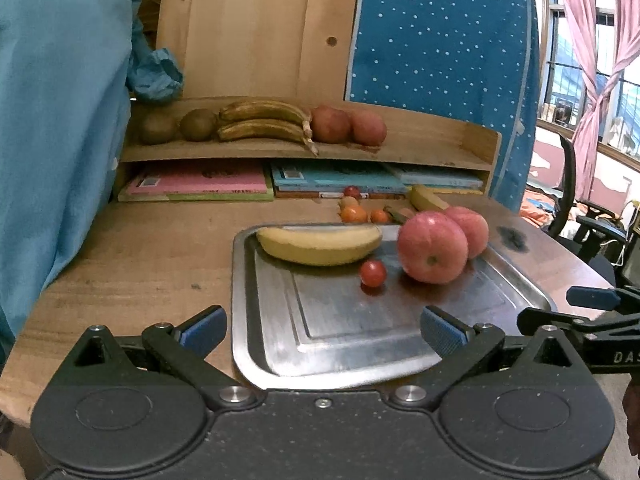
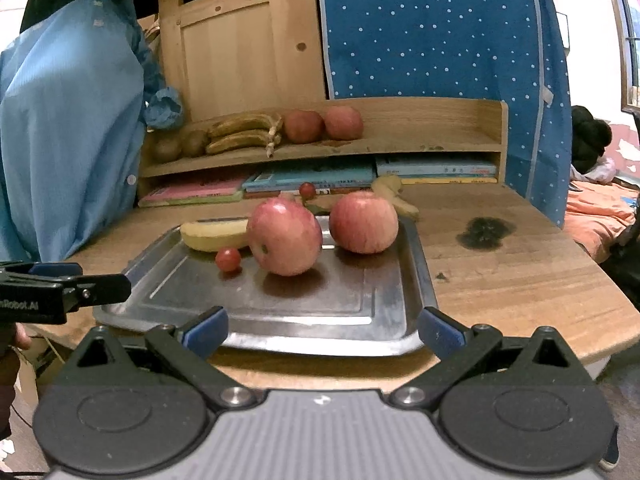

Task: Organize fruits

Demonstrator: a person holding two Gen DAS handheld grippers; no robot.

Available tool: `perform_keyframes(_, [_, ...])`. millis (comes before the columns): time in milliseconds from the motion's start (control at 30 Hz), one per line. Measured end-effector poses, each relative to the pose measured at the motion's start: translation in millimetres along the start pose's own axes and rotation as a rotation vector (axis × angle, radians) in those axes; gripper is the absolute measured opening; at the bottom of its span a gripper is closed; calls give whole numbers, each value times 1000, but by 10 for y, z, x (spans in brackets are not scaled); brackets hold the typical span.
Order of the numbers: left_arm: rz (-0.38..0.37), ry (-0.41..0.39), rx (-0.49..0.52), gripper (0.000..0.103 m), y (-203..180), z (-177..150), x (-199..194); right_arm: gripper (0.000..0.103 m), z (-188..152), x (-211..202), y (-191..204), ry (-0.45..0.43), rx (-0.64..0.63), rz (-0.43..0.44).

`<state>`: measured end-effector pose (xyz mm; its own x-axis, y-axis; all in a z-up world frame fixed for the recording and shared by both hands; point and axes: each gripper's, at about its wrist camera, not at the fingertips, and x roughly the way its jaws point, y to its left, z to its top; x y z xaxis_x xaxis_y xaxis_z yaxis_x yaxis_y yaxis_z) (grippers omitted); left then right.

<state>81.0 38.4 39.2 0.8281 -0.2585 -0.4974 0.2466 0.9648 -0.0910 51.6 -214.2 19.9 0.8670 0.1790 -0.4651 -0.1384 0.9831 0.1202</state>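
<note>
A steel tray (image 1: 352, 332) (image 2: 384, 288) on the wooden table holds a yellow banana (image 1: 320, 243) (image 2: 214, 234), a cherry tomato (image 1: 373, 273) (image 2: 228, 259) and two red apples (image 1: 433, 247) (image 2: 285, 237); the second apple (image 1: 472, 228) (image 2: 363, 223) sits behind. My left gripper (image 1: 323, 330) is open and empty over the tray's near edge. My right gripper (image 2: 323, 330) is open and empty just before the tray's front rim. The wooden shelf (image 1: 436, 140) (image 2: 420, 128) carries kiwis, brown bananas and two apples.
Small tomatoes and oranges (image 1: 354, 213) and another banana (image 1: 426, 198) (image 2: 394, 196) lie on the table behind the tray. Books (image 1: 200, 184) fill the shelf's lower slot. A dark stain (image 2: 484, 232) marks the table at right. A blue-clad person (image 1: 60, 120) stands left.
</note>
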Motion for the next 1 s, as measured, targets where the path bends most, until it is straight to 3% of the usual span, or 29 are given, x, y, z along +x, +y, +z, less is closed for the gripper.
perform_keyframes(500, [66,-8,0,102,129,624,629,103,710,629,-272,-35,-98,11])
perform_keyframes(800, [44,23,28,102,167,1013,1138,103,1118,1183,-346,51,-183,78])
perform_keyframes(1000, [-28,104,29,102,186,1162,1514,103,1284,1519,-343,143,-243,138])
